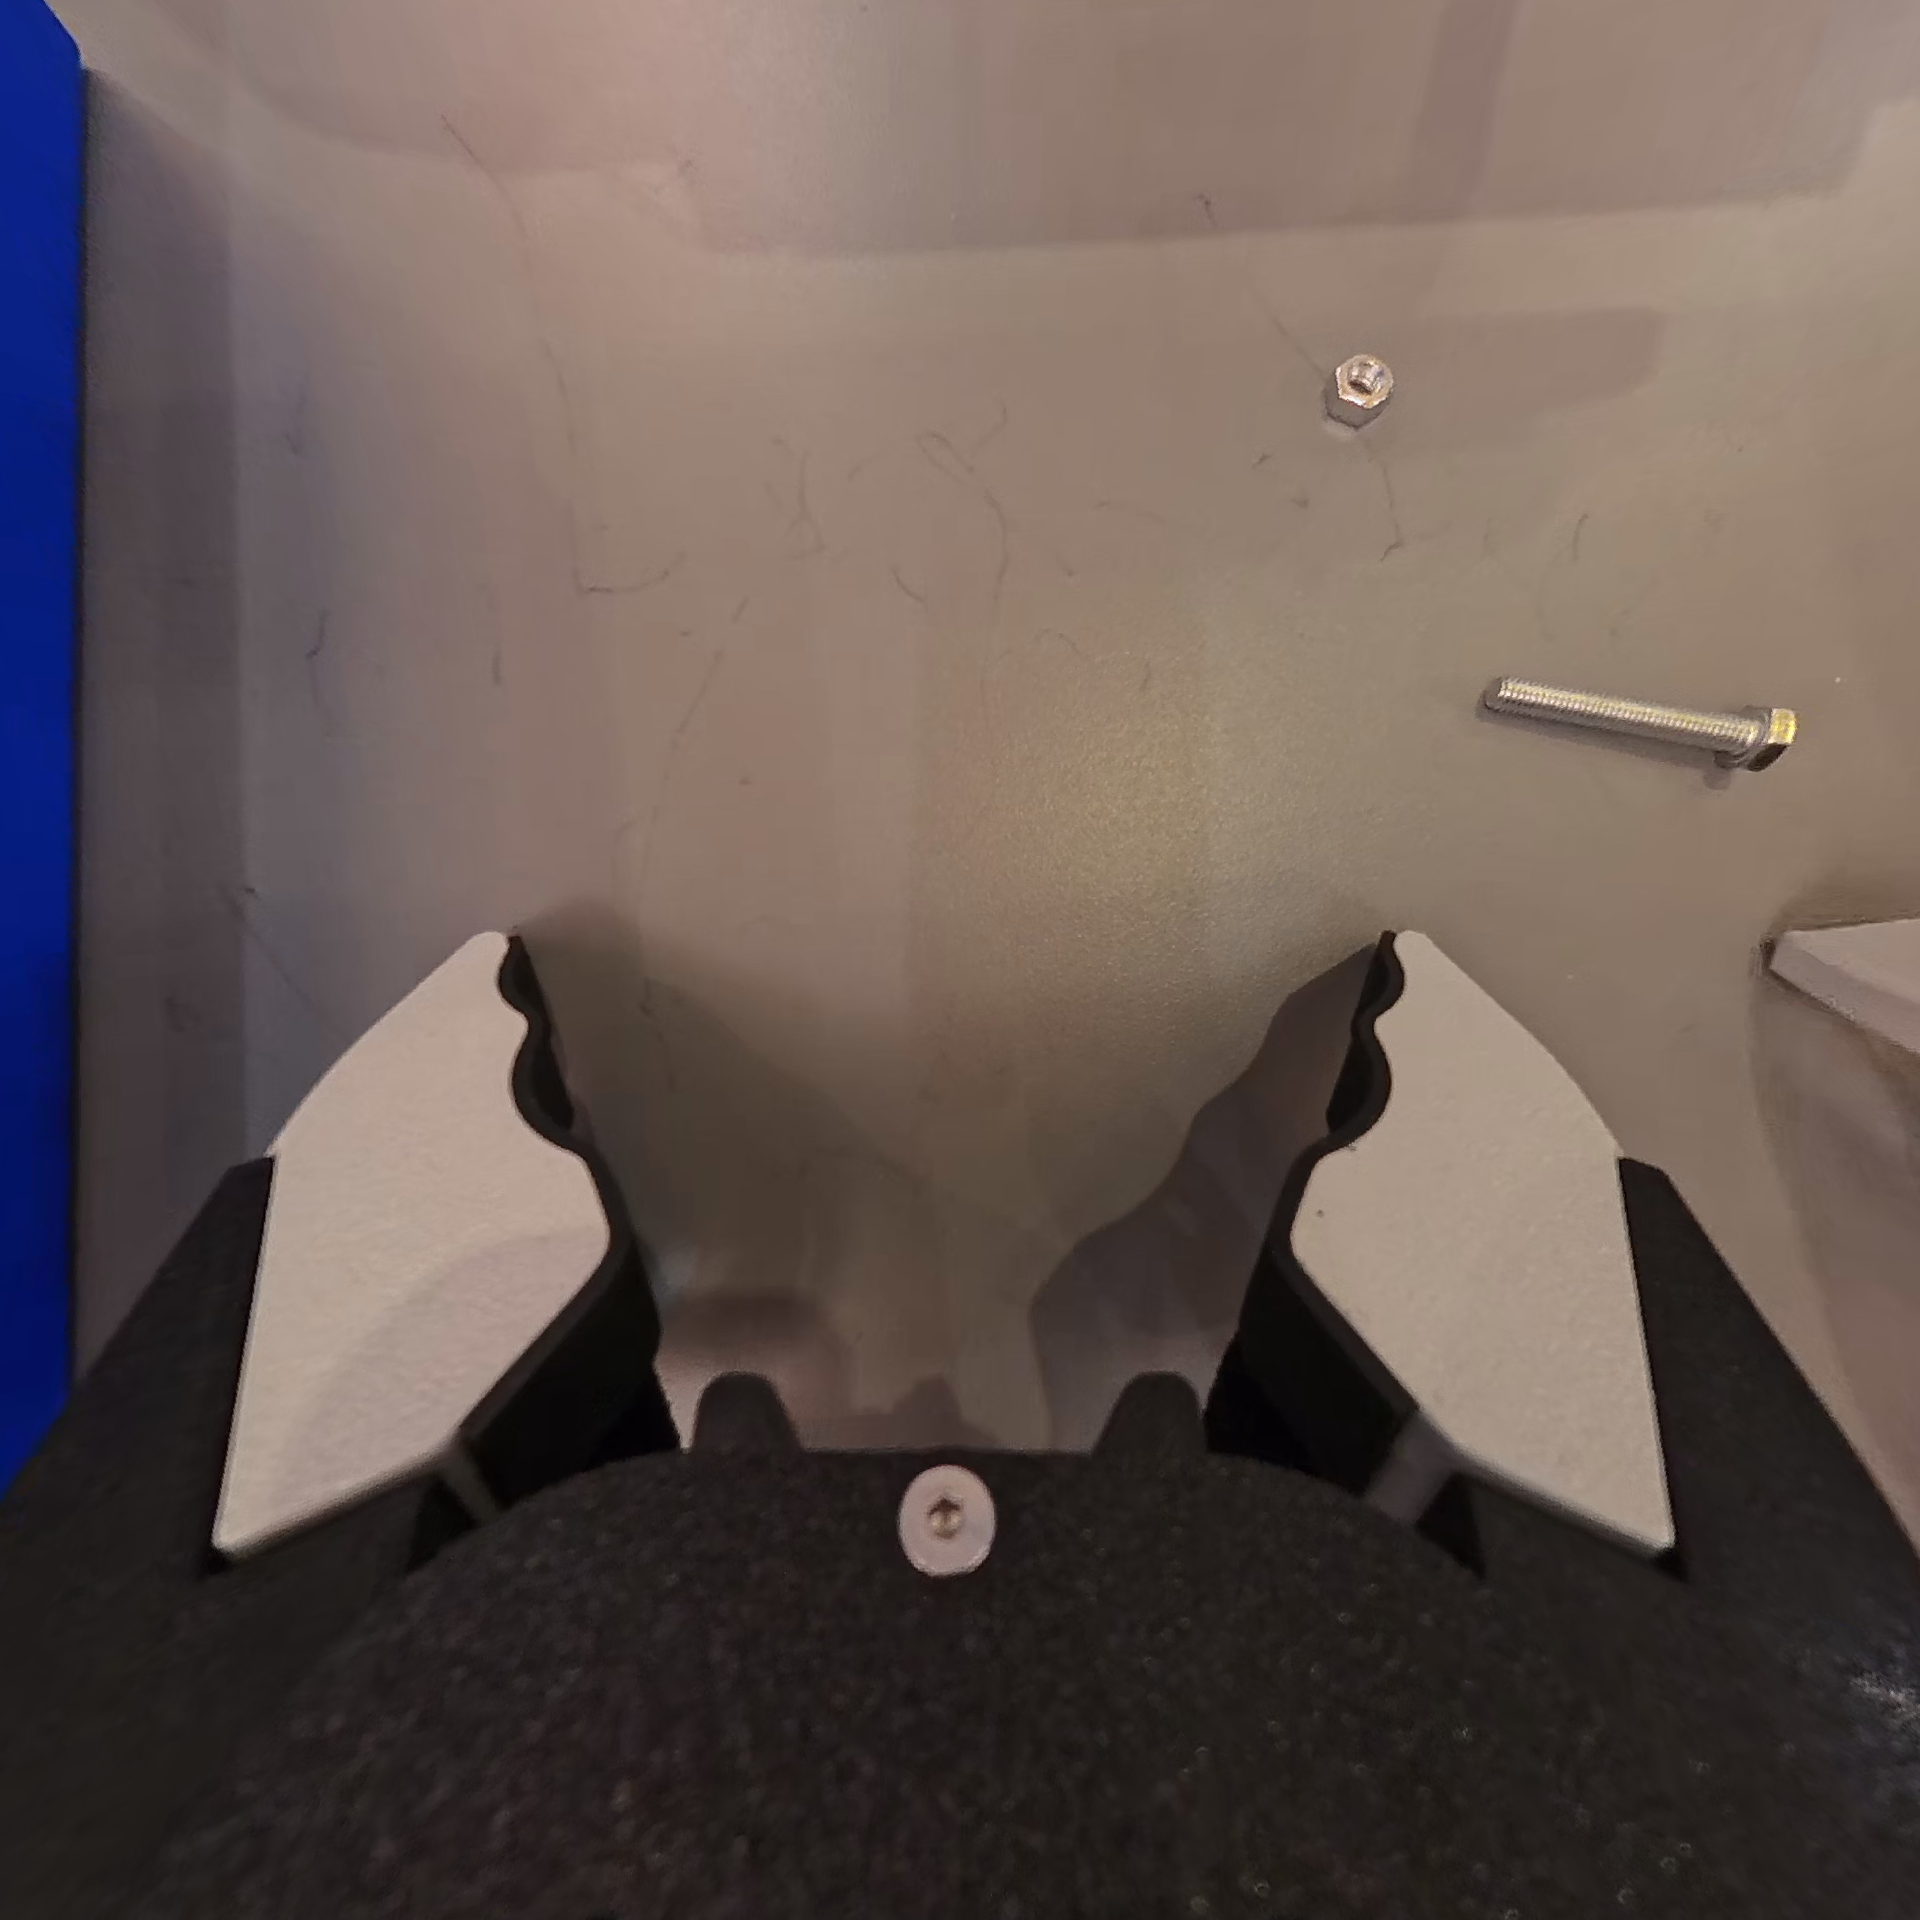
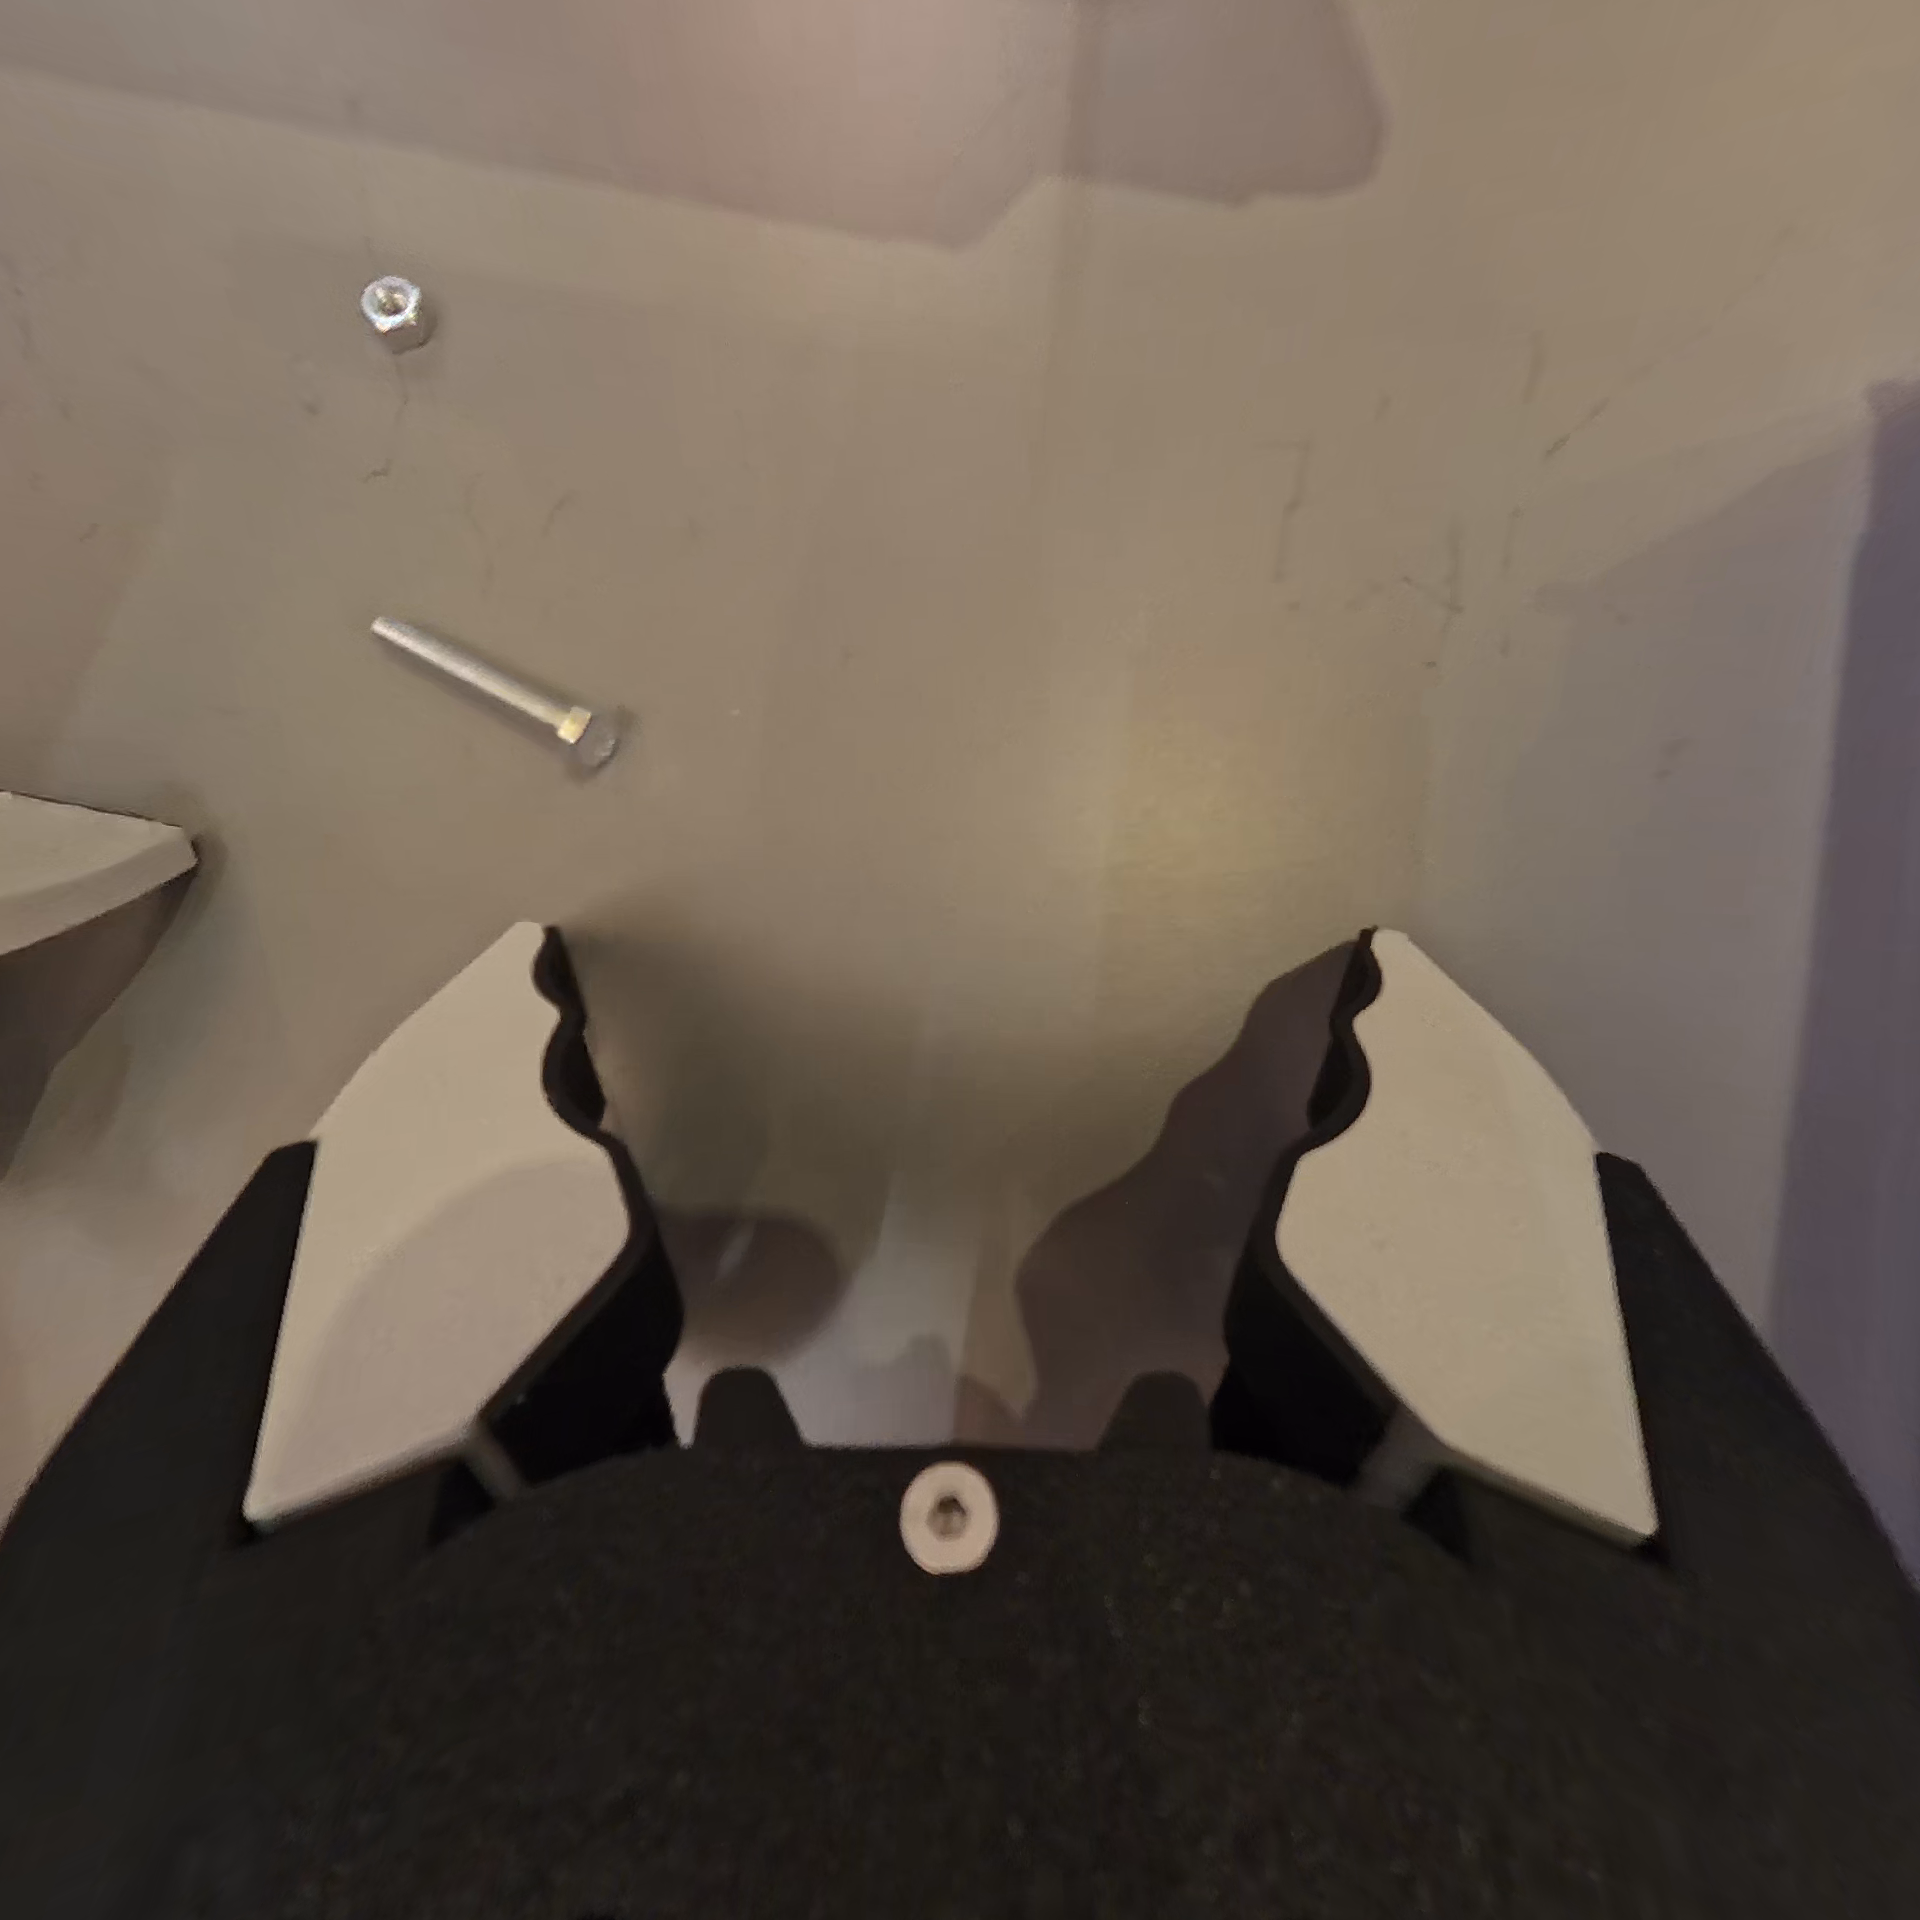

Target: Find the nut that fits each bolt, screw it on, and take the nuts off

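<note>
A silver hex bolt (image 1: 1640, 723) lies flat on the grey table, ahead and to the right of my left gripper (image 1: 951, 940). A small silver nut (image 1: 1363, 382) sits apart from it, farther back. In the right wrist view the same bolt (image 2: 497, 694) and nut (image 2: 397, 314) lie ahead and to the left of my right gripper (image 2: 956, 935). Both grippers are open and empty, with nothing between the fingers.
A blue panel (image 1: 36, 727) stands along the left edge of the table. The other gripper's white finger shows at the right edge of the left wrist view (image 1: 1849, 977) and at the left edge of the right wrist view (image 2: 83, 862). The grey tabletop (image 2: 1039, 623) is scuffed. It is some 10 centimetres from my left tips to the small silver nut (image 1: 1363, 382).
</note>
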